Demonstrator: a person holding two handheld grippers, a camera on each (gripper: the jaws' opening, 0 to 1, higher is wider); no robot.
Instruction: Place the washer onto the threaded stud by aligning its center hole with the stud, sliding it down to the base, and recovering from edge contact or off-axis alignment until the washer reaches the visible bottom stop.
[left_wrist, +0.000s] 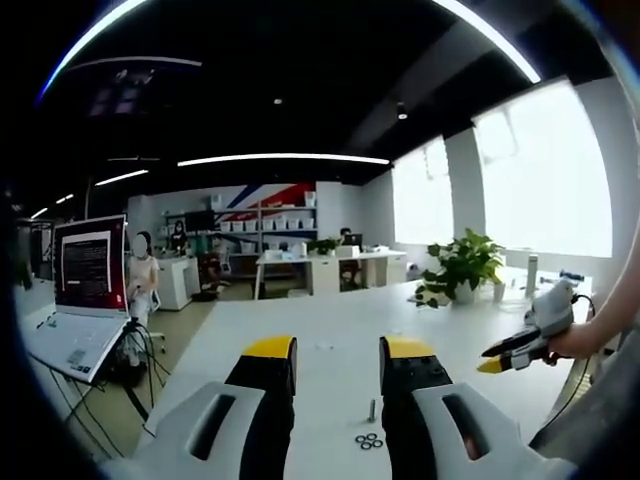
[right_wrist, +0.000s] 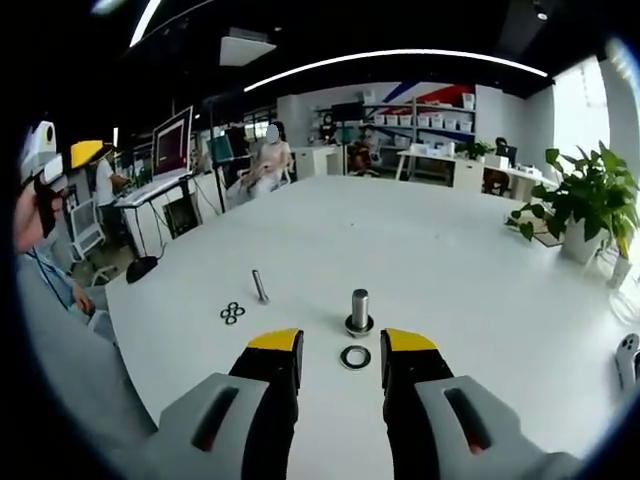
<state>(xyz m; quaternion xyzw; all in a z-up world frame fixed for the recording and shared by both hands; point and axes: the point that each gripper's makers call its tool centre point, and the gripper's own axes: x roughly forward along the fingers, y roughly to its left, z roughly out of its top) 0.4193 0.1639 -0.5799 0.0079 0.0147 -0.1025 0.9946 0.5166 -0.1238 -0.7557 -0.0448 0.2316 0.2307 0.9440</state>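
Observation:
A short threaded stud (right_wrist: 359, 308) stands upright on a round base on the white table (right_wrist: 420, 250), just ahead of my right gripper (right_wrist: 342, 342). A dark washer (right_wrist: 355, 356) lies flat on the table in front of the stud, between the yellow fingertips (right_wrist: 275, 340), untouched. The right gripper is open and holds nothing. My left gripper (left_wrist: 338, 350) is open too, raised above the table, with nothing between its jaws. A hand holds the right gripper (left_wrist: 492, 358) at the right edge of the left gripper view.
A thin bolt (right_wrist: 260, 286) stands left of the stud, with three spare washers (right_wrist: 232, 313) beside it; both show again as bolt (left_wrist: 372, 408) and washers (left_wrist: 369, 440). A laptop (left_wrist: 85, 300) sits left, a potted plant (right_wrist: 590, 200) right. A grey sleeve (right_wrist: 60, 340) covers the left side.

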